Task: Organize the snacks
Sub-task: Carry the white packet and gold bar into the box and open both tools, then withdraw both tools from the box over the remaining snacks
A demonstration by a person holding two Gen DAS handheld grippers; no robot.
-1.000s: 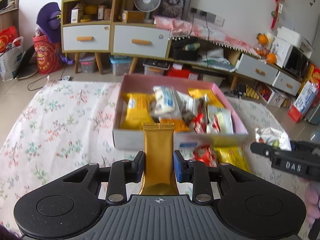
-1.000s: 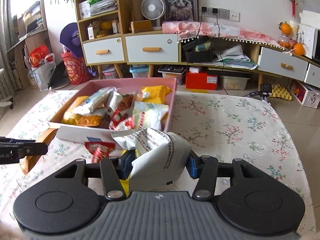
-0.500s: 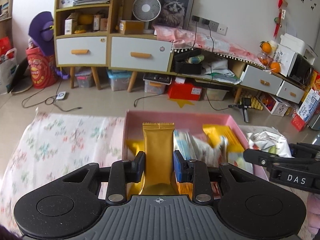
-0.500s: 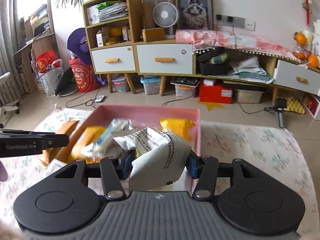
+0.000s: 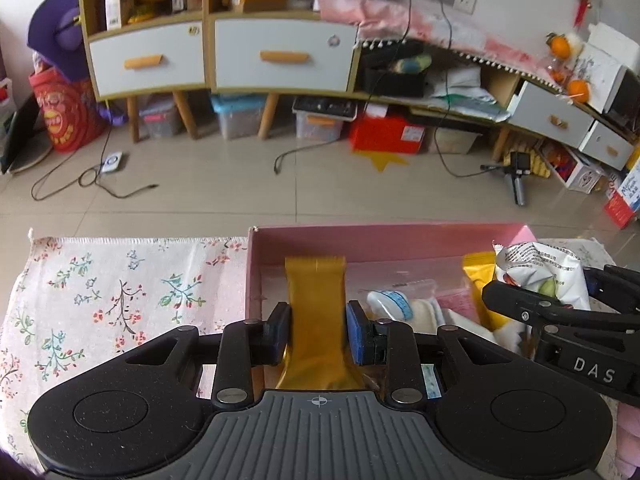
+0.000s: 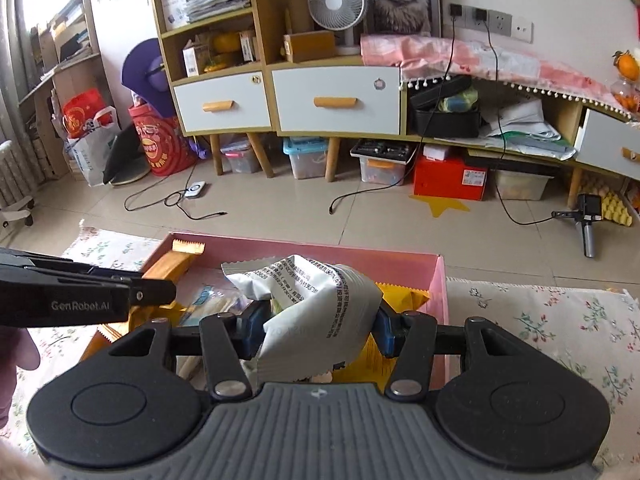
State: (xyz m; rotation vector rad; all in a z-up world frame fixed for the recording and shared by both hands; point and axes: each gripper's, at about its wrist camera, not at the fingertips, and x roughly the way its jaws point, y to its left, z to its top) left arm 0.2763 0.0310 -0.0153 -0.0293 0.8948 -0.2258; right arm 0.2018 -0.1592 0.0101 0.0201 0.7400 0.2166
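Clamped in my left claw point(image 5: 316, 330) is a gold packet point(image 5: 316, 312), pinched at its waist between both pads, its serrated top pointing away from me. It hangs over the near left corner of the pink box point(image 5: 384, 240), which sits on a flowered cloth point(image 5: 120, 292). My right claw point(image 6: 316, 332) grips a crumpled white bag point(image 6: 316, 300) with black print, both pads pressed into its sides, over the middle of the box.

Each camera catches the other claw from the side. From the left wrist view, my right claw point(image 5: 560, 316) comes in at the right edge, showing colour print on the white bag point(image 5: 540, 276) that the right wrist view hides. From the right wrist view, my left claw point(image 6: 80, 296) crosses the left edge with the gold packet point(image 6: 176, 264) slanting past it toward the box's far left corner.

Inside the box, the left view shows a blue and white packet point(image 5: 396, 304) and a yellow packet point(image 5: 478, 280) near the far wall. The right view shows another yellow packet point(image 6: 404, 296) by the right wall.

Beyond the cloth's far edge lie a tiled floor point(image 6: 280, 220) with loose cables and a yellow star sticker point(image 6: 440, 204). Farther off stands a cabinet point(image 6: 280, 96) with white drawers; only the right view shows the fan point(image 6: 338, 0) whole and the cat picture point(image 6: 400, 0) sharp.
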